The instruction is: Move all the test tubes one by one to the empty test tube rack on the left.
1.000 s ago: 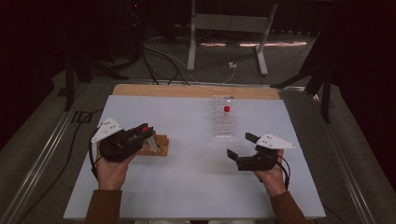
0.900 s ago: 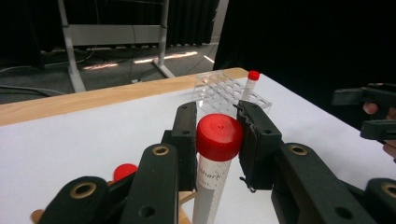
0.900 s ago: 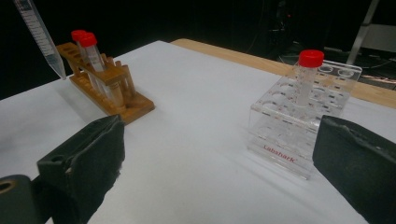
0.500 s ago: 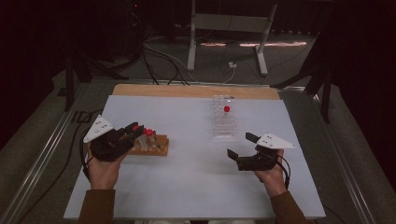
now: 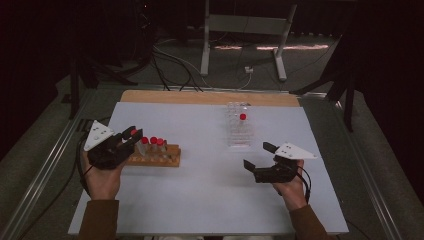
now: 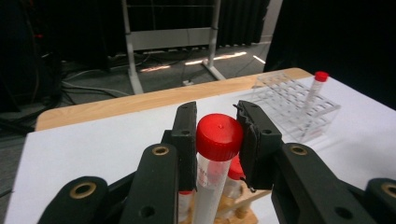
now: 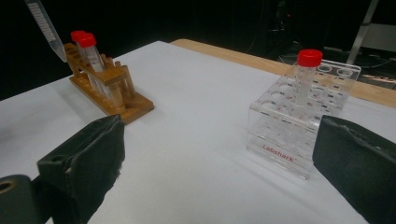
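One legible marking found: the brand word "Labshark", printed in red letters on the lower front wall of the clear plastic rack (image 7: 299,130), seen in the right gripper view at about 4 o'clock of picture centre. A tube (image 7: 44,28) at 10 o'clock in the same view carries a printed graduation scale; its figures are too small to read. The tube (image 6: 212,172) in the left gripper view bears faint red print below its cap, illegible.

Red-capped clear tube (image 6: 215,154), upright, lifted just above wooden rack (image 5: 160,159) at table's left.
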